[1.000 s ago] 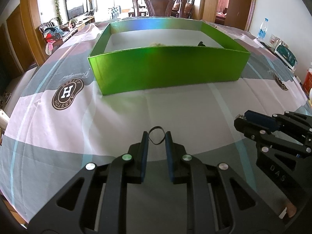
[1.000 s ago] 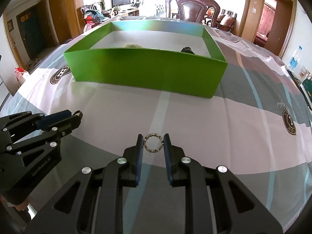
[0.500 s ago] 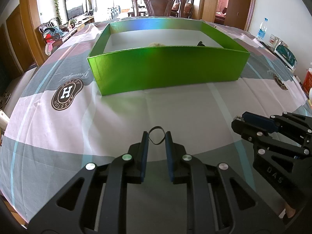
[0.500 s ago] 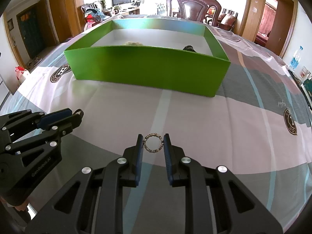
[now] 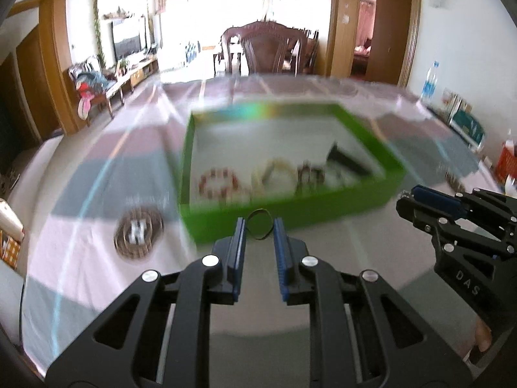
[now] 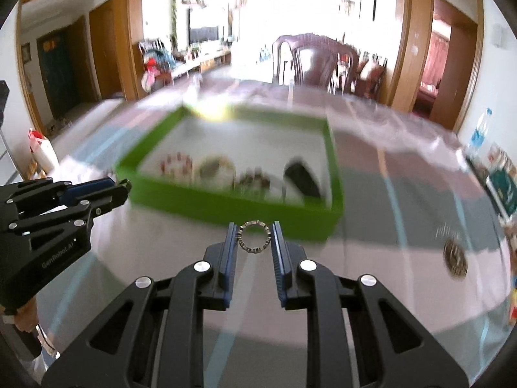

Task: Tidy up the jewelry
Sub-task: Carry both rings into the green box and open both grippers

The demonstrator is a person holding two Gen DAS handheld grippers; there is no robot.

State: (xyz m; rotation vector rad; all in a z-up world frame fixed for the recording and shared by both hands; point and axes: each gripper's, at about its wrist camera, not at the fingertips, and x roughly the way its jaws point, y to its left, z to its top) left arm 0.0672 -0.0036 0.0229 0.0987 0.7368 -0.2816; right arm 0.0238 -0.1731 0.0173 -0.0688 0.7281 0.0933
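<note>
My left gripper (image 5: pixel 259 226) is shut on a thin dark band (image 5: pixel 260 213), held in the air in front of the green box (image 5: pixel 290 216). My right gripper (image 6: pixel 254 236) is shut on a silver beaded ring bracelet (image 6: pixel 245 245), held above the table near the green box (image 6: pixel 226 203). Inside the box lie several bracelets, among them a red and white one (image 5: pixel 218 184), a pale one (image 5: pixel 274 176) and a dark beaded one (image 5: pixel 310 174), plus a black item (image 5: pixel 347 160). The view is motion-blurred.
The table carries a pink, grey and white cloth with round logos (image 5: pixel 139 231). A wooden chair (image 5: pixel 268 48) stands at the far side. A water bottle (image 5: pixel 429 80) and boxes (image 5: pixel 465 126) sit at the right edge. The right gripper shows in the left wrist view (image 5: pixel 452 220).
Both grippers have risen well above the table with their pieces still held, so the box's inside now shows from above. The views are blurred by this motion.
</note>
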